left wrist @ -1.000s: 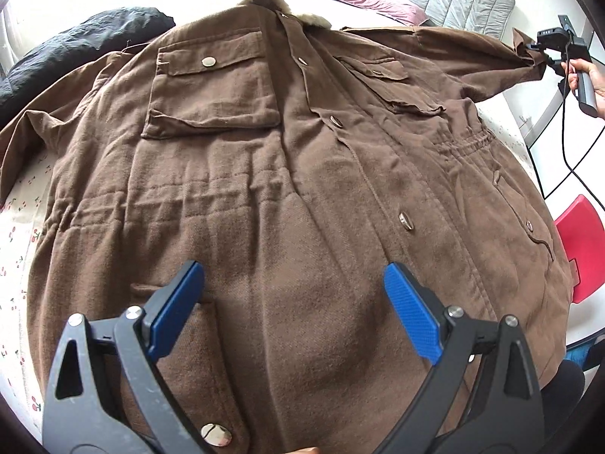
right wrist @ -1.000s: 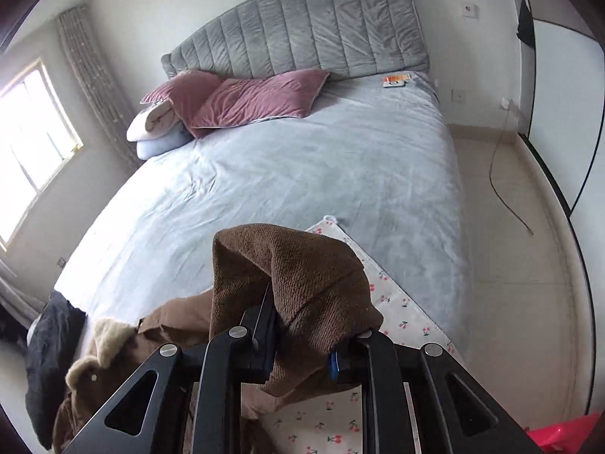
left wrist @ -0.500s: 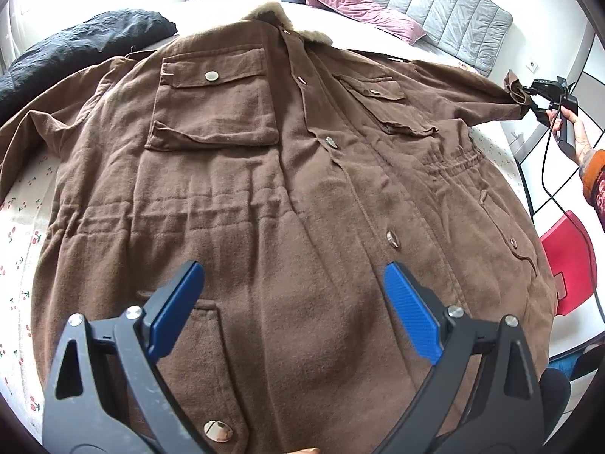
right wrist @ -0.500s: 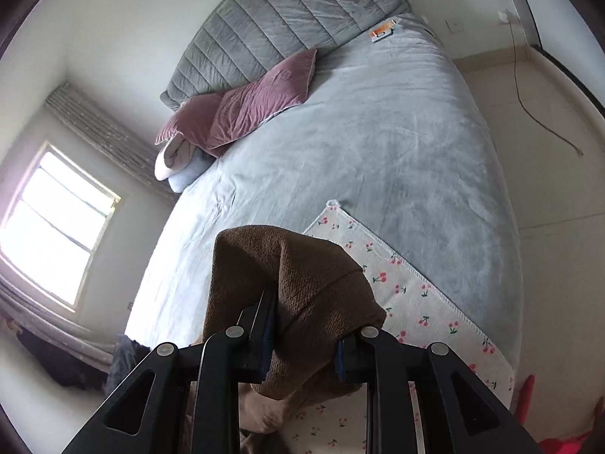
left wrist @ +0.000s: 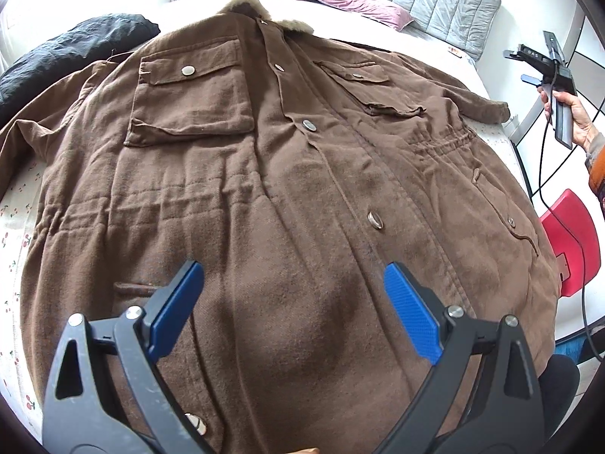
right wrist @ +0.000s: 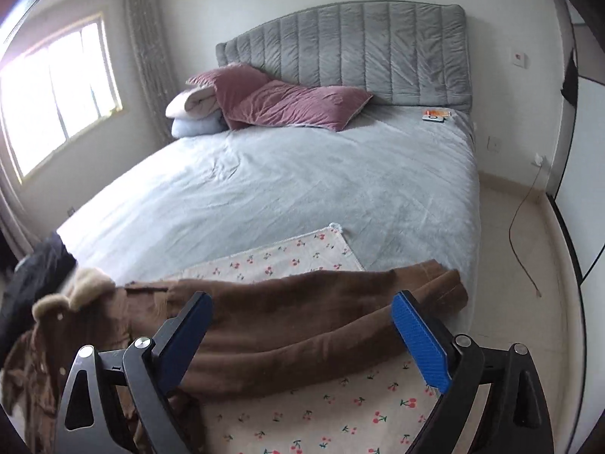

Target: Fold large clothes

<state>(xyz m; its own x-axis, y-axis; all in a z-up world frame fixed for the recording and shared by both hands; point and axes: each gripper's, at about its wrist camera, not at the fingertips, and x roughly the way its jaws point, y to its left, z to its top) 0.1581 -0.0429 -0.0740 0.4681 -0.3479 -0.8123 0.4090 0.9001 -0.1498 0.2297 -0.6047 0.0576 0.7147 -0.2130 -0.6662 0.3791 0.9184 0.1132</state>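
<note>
The coat (left wrist: 287, 196) filling the left wrist view is brown with silver snap buttons (left wrist: 375, 220) and a tan furry collar (left wrist: 249, 3) at the top. Under it, at the left edge, the sheet (left wrist: 15, 234) is cream with a red cherry print. A black garment (left wrist: 72, 49) lies upper left, and a red object (left wrist: 571, 242) sits at the right edge. In the right wrist view the bedspread (right wrist: 302, 185) is pale blue-grey, the headboard (right wrist: 351, 41) grey with stitched vertical panels, the pillows (right wrist: 295, 104) dusty pink. Both the left gripper (left wrist: 293, 308) and right gripper (right wrist: 302, 335) are black with 2 blue pads (right wrist: 419, 340).
</note>
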